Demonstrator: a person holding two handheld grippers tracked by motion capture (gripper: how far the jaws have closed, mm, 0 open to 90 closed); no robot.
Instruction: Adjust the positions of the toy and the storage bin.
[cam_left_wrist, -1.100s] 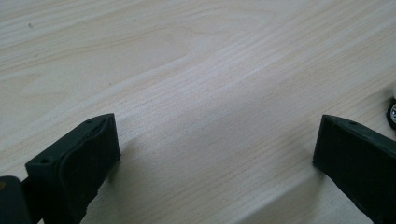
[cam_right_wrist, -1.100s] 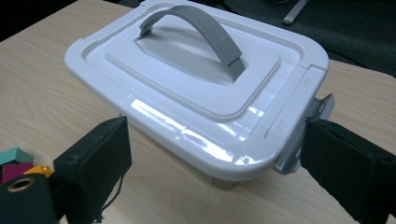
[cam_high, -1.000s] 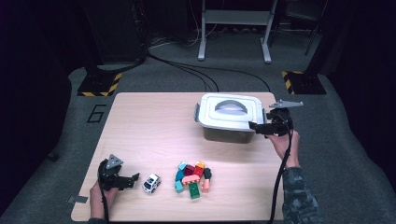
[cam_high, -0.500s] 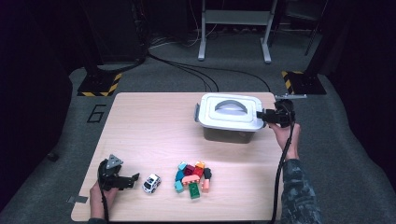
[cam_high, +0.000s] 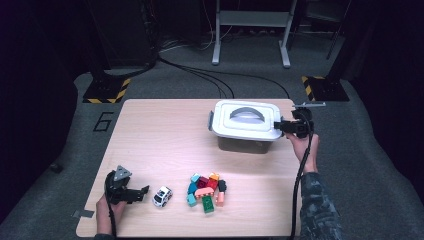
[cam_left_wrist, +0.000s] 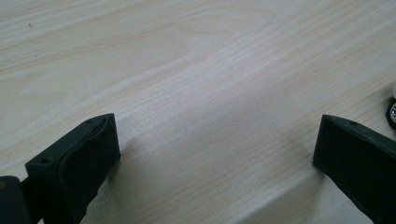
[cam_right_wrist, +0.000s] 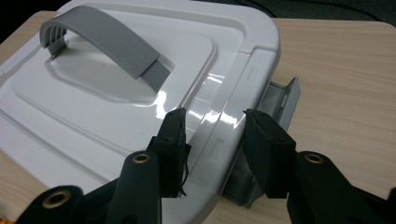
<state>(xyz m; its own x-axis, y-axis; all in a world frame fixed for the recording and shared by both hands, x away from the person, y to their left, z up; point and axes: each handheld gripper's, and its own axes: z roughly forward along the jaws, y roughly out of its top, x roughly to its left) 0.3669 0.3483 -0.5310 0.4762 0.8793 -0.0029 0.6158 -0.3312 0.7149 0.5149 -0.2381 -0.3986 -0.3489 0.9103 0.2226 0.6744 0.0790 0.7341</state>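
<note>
— Where's the box?

— The box (cam_high: 245, 142) sits at the table's (cam_high: 160, 135) far right, white lid (cam_right_wrist: 140, 79) on it.

— And the right gripper (cam_right_wrist: 212, 140)?

— Its jaws have just been closing — they now pinch the lid's edge, a grey latch (cam_right_wrist: 280, 100) just outside.

— The left gripper (cam_left_wrist: 215, 149)?

— Spread wide over bare wood, beside the toy car (cam_high: 162, 196).
</note>
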